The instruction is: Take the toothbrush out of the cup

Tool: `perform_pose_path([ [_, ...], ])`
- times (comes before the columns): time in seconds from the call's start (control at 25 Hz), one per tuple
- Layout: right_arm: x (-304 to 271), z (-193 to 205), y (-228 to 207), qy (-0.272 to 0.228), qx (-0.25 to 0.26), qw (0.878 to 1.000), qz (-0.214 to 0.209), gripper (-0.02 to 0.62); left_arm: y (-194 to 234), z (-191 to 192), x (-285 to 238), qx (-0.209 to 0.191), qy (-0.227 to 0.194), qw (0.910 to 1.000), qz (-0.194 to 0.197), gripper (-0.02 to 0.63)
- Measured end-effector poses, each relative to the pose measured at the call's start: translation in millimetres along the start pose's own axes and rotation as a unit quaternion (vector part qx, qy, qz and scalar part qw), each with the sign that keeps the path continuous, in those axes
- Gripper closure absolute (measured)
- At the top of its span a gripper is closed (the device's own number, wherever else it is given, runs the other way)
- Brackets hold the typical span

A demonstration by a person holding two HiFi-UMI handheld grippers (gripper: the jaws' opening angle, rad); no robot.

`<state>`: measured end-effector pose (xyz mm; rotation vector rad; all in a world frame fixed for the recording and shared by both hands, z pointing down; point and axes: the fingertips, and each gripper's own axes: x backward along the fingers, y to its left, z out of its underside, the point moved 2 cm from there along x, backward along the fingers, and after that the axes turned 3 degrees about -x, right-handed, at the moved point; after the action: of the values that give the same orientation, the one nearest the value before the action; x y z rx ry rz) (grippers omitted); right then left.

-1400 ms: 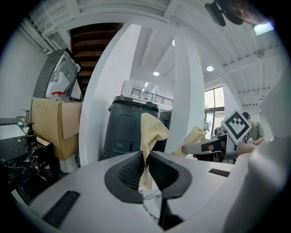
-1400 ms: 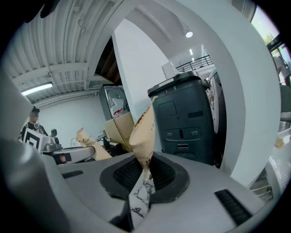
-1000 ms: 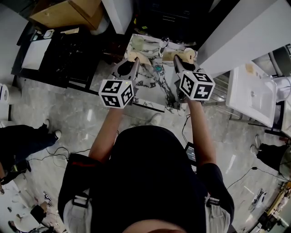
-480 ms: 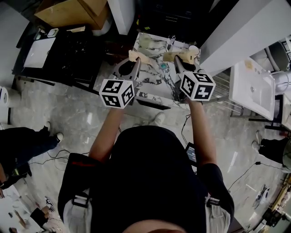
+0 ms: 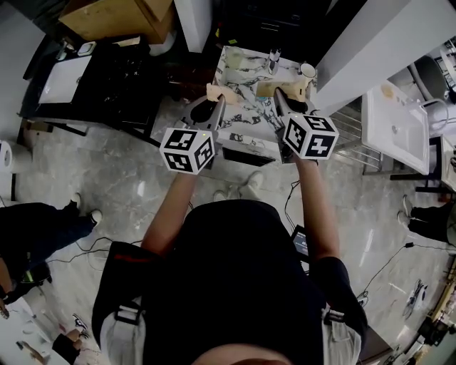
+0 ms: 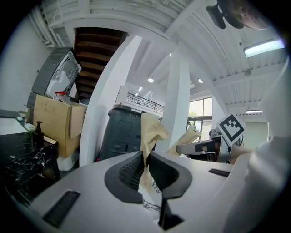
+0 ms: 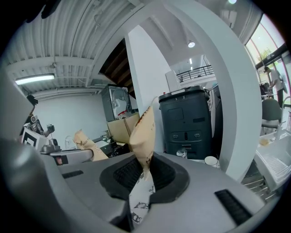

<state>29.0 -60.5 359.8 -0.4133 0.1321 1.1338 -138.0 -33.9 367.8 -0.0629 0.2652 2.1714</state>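
A marble-patterned table (image 5: 239, 75) stands ahead of me. At its far edge are a small dark cup (image 5: 273, 61) with something thin standing in it, and a white cup (image 5: 308, 70) to its right. The white cup (image 7: 210, 161) also shows low in the right gripper view. My left gripper (image 5: 216, 93) and right gripper (image 5: 281, 88) hover side by side over the table's near half, well short of both cups. Each has tan-wrapped fingertips pressed together with nothing between them, seen in the left gripper (image 6: 152, 132) and right gripper (image 7: 143, 132) views.
A white sink unit (image 5: 395, 128) stands at the right and a black table (image 5: 107, 78) at the left, with a cardboard box (image 5: 117, 18) behind it. A white column (image 5: 377, 43) rises behind the table, near a dark grey bin (image 7: 186, 123). Cables lie on the floor, and another person (image 5: 35, 228) is at far left.
Both grippers have travelled forward together, still side by side. The table now sits further right and higher in the head view. The jaws look the same.
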Motion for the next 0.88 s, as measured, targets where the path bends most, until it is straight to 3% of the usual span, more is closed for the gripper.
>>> perform_pose_path([
  [0.44,20,8,34,-0.016,0.001,1.0,0.017,0.531,5,2,44,0.003,-0.007,0.9999,0.01,0.566],
  [0.88,32,19,48,-0.011,0.012,1.0,0.02,0.531,-3,8,55,0.019,-0.017,0.9994,0.024,0.566],
])
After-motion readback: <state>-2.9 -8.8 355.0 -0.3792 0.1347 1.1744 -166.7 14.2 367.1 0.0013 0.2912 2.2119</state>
